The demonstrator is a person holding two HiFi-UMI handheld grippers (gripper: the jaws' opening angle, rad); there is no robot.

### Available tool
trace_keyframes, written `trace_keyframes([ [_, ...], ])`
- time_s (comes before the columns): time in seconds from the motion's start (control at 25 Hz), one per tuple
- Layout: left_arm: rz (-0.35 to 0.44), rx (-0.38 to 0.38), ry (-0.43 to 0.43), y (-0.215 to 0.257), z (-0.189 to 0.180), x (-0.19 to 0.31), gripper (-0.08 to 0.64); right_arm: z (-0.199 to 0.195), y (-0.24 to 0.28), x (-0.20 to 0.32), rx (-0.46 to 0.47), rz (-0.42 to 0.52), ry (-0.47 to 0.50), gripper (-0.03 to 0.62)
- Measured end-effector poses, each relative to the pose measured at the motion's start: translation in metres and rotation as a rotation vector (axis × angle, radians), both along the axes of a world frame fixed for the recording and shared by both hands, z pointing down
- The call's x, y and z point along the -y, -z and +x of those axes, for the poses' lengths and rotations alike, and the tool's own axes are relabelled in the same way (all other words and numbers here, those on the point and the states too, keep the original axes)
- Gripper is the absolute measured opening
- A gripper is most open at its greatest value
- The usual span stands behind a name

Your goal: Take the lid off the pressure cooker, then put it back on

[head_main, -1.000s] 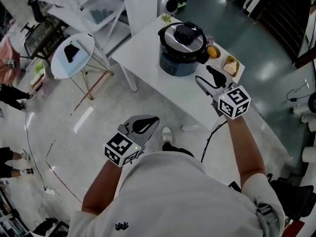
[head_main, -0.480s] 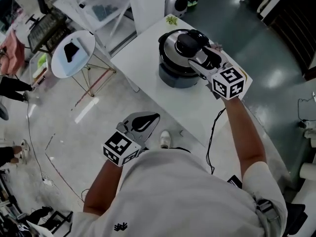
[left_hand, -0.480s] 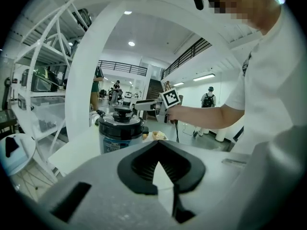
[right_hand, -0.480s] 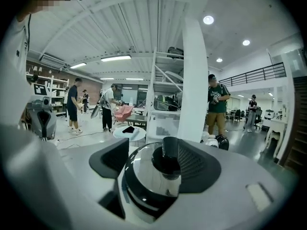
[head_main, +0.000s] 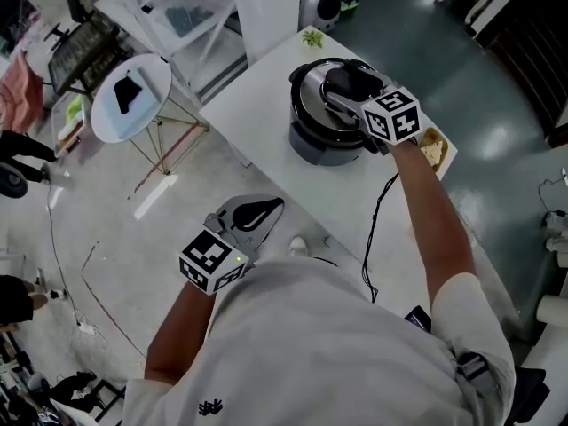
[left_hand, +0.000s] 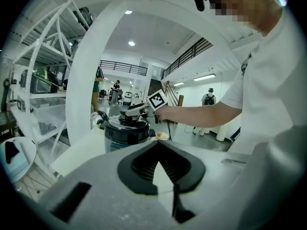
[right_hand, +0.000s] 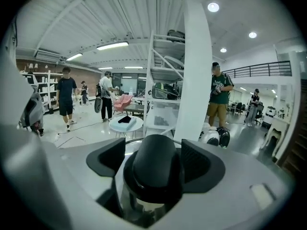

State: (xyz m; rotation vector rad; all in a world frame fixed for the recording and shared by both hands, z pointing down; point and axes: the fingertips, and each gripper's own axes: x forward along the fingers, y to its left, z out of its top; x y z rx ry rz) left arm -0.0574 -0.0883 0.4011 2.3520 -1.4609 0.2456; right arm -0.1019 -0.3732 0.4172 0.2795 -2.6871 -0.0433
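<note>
A dark pressure cooker [head_main: 321, 140] stands on the white table [head_main: 257, 96], its shiny lid [head_main: 309, 96] in place. My right gripper [head_main: 344, 85] reaches over the lid from the right. Its jaws straddle the lid's black knob [right_hand: 154, 169]; they have just been opening and stand wide, pads [right_hand: 111, 161] beside the knob without pressing it. My left gripper [head_main: 264, 209] hangs off the table, above the floor near my body, with its tips together and nothing held. In the left gripper view the cooker [left_hand: 127, 134] shows ahead past the jaw tips [left_hand: 157, 145].
A tray of food [head_main: 433, 151] lies on the table right of the cooker, and a small plant [head_main: 311, 36] sits at the far corner. A round side table [head_main: 133, 96] and white shelving [head_main: 169, 16] stand to the left. A cable [head_main: 377, 229] hangs off the table edge.
My right gripper has swung left from beside the food tray onto the cooker's lid, its jaws now around the knob. The left gripper stays low near my body.
</note>
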Motion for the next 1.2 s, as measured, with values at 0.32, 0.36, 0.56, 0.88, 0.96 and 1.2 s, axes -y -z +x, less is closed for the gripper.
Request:
trace_keyframes([
  [0.32,-0.009,0.001,-0.01,0.0,-0.025,0.002,0.008,-0.015,-0.022,0.013,-0.103,-0.028,-0.026,0.373],
  [0.36,-0.01,0.001,-0.012,0.0,-0.026,0.002,0.008,-0.015,-0.023,0.014,-0.116,-0.019,-0.033,0.365],
  [0.56,-0.018,0.003,-0.016,-0.004,-0.036,0.0,0.008,-0.015,-0.027,0.016,-0.176,0.034,-0.032,0.308],
  [0.88,-0.017,-0.003,-0.022,-0.005,-0.047,-0.002,0.008,-0.014,-0.027,0.015,-0.176,0.04,-0.033,0.296],
  [0.96,-0.015,-0.008,-0.021,-0.005,-0.05,-0.003,0.008,-0.014,-0.026,0.015,-0.177,0.04,-0.036,0.295],
  [1.2,-0.006,-0.008,-0.021,-0.004,-0.057,-0.005,0.008,-0.015,-0.026,0.015,-0.18,0.041,-0.037,0.291],
])
